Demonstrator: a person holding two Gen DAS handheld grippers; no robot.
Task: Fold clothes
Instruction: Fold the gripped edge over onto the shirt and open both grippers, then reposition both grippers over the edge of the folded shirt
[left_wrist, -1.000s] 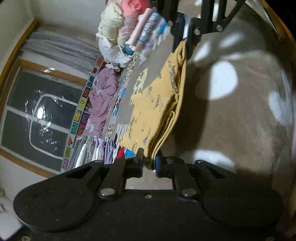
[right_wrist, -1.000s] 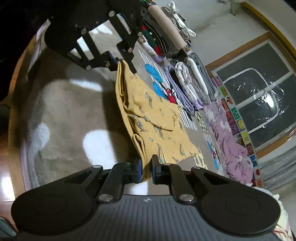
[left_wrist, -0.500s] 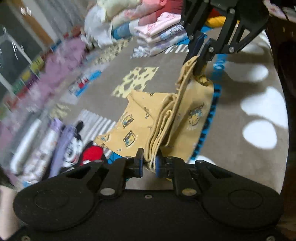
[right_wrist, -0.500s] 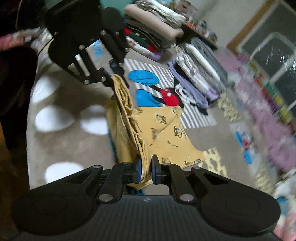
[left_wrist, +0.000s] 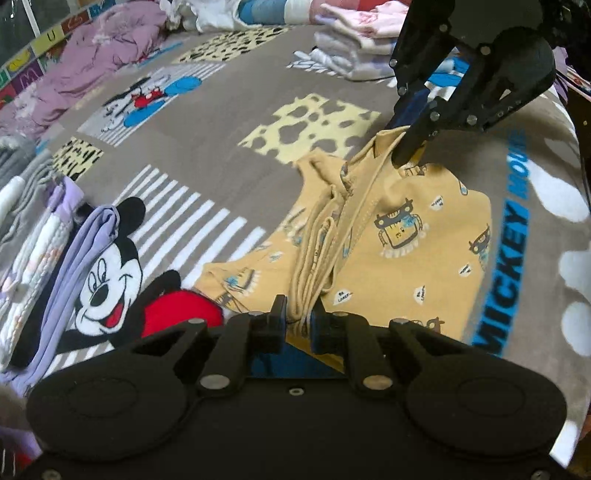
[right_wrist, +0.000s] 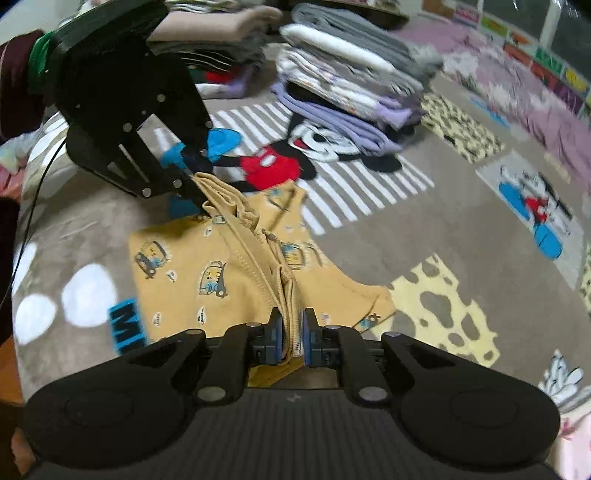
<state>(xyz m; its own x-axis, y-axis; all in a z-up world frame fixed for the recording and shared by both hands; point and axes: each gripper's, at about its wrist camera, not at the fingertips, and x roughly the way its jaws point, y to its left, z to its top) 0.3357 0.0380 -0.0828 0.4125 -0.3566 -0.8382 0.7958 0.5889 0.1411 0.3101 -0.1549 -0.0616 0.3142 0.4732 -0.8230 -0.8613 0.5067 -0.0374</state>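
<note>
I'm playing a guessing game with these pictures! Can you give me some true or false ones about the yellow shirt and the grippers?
1. Both grippers pinch the yellow shirt. True: the left gripper and the right gripper are each shut on a bunched edge of it.
2. The shirt hangs in the air, clear of the blanket. False: most of it lies on the blanket.
3. The shirt has little car pictures. True.
4. The blanket shows a duck. False: it shows a cartoon mouse in red shorts.
5. A stack of folded clothes sits beyond the shirt. True.
</note>
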